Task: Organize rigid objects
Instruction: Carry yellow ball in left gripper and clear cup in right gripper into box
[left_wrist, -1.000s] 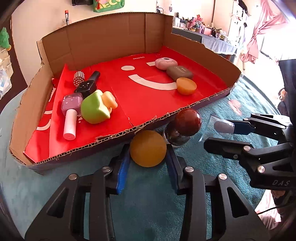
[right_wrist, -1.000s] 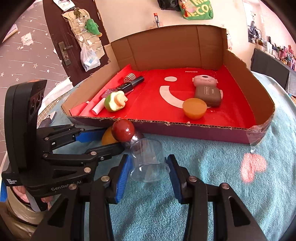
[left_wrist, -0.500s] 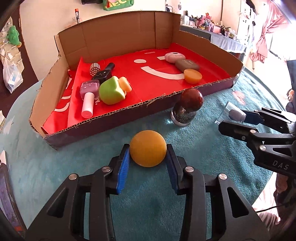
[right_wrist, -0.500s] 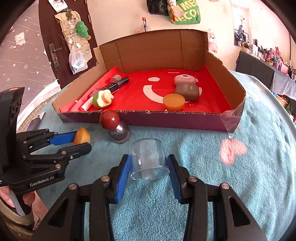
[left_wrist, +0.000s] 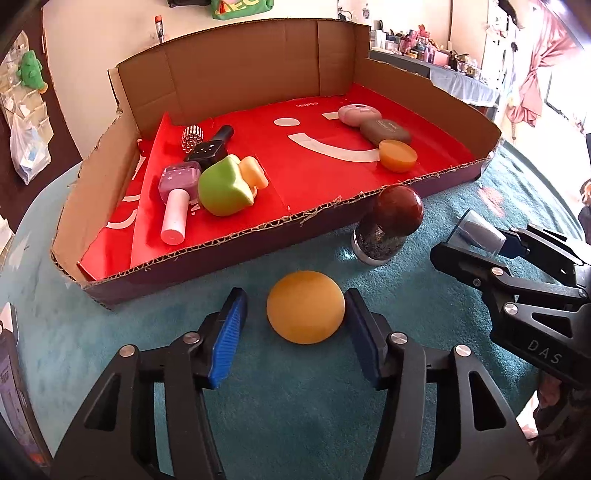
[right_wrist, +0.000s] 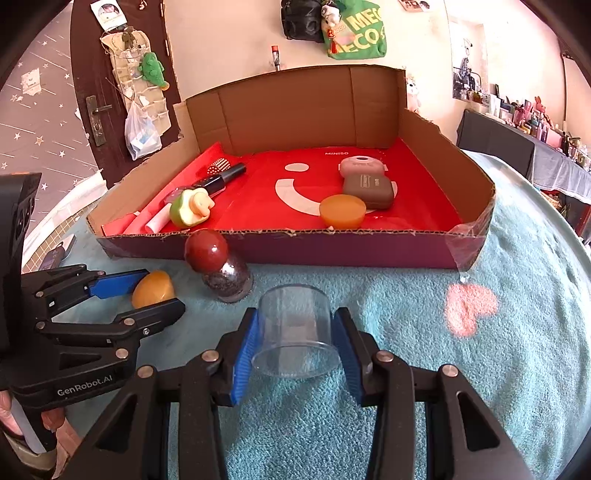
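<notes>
Corrugated cardboard tray (left_wrist: 92, 206), fuzzy cloth (left_wrist: 295, 406)

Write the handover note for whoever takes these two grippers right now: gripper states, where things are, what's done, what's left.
Left gripper: jaws have just been opening; the orange dome sits between them on the teal cloth, left pad clear of it.
Right gripper: shut on the clear cup, which is low over the cloth.
Red-topped glitter jar stands on the cloth in front of the cardboard tray.
Done: microphones, green toy, cases and orange puck are in the tray.
Left: probably dome, cup and jar.
</notes>
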